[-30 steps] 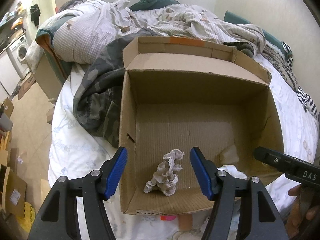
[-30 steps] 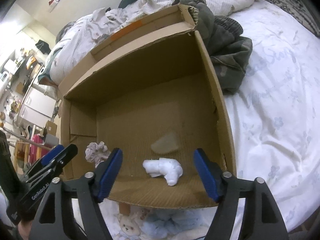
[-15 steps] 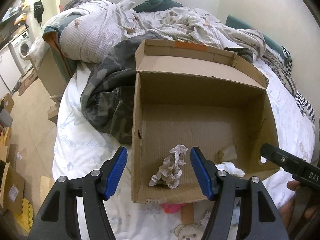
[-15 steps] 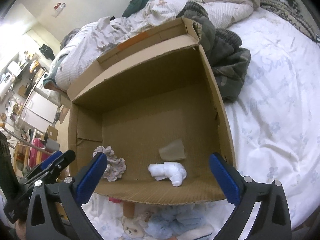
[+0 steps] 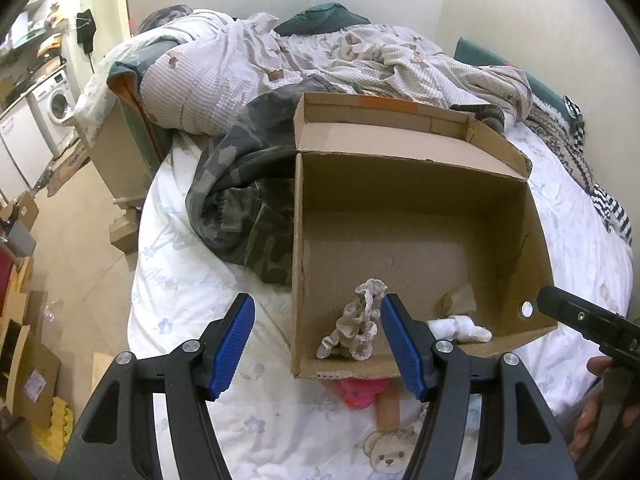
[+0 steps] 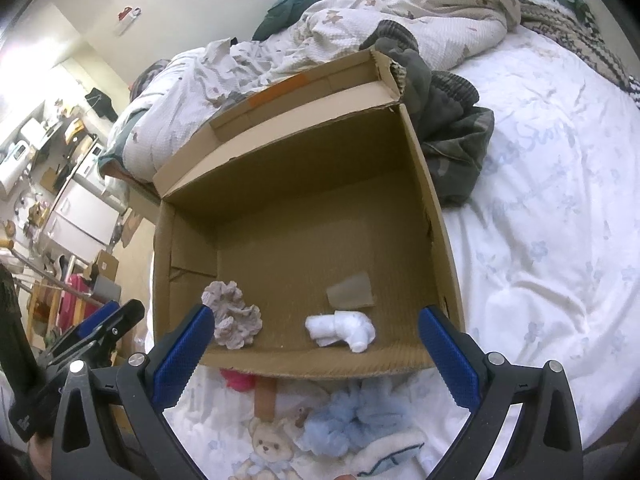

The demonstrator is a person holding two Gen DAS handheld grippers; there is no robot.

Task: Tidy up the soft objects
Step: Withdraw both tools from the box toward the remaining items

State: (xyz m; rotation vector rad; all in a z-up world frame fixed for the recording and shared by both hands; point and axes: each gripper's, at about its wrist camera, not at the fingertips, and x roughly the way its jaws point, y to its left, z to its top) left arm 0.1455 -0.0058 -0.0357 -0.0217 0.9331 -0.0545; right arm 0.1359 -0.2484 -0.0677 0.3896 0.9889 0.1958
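A box is set on the bed, open upward. Inside it, near the front wall, a scrunchie lies to the left and a sock to the right, apart; a paper scrap lies just behind the sock. A jacket is heaped against the box's left side, and bedding is piled behind. In front of the box, on the bed, a bear and a fluffy item are placed side by side.
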